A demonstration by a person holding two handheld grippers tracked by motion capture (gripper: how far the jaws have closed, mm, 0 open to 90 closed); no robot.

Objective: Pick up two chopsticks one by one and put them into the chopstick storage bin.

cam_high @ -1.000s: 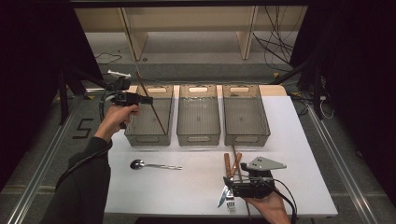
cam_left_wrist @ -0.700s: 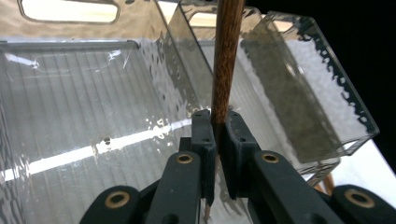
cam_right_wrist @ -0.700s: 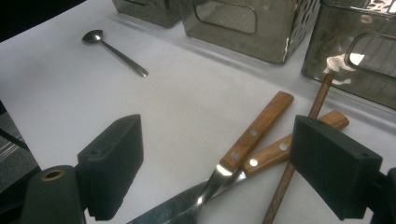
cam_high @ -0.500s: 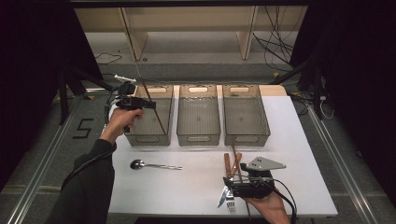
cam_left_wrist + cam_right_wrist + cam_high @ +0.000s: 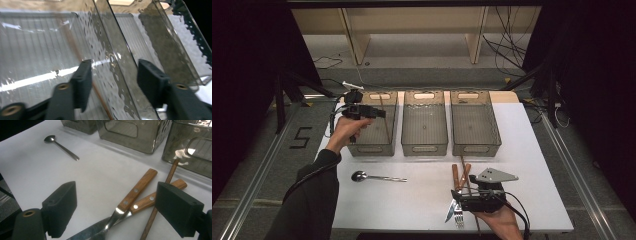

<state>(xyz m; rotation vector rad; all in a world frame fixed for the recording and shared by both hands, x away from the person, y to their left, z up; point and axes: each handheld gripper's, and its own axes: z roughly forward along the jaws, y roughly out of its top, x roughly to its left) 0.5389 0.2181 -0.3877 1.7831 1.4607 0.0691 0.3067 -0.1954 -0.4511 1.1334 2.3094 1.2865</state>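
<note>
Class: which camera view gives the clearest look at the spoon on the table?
The high view: the spoon lies whole and unobstructed on the white table, its bowl toward the left. The right gripper view shows the spoon too, smaller and far off near its top left corner, seen at a slant.

I see a white rectangular table (image 5: pixel 522 145) carrying three smoky clear plastic bins (image 5: pixel 424 122) in a row, a steel spoon (image 5: pixel 377 177), two wooden-handled utensils (image 5: pixel 460 175) and a thin brown stick (image 5: pixel 160 200).

Three bins (image 5: pixel 424 125), one spoon (image 5: pixel 377 176)
</note>
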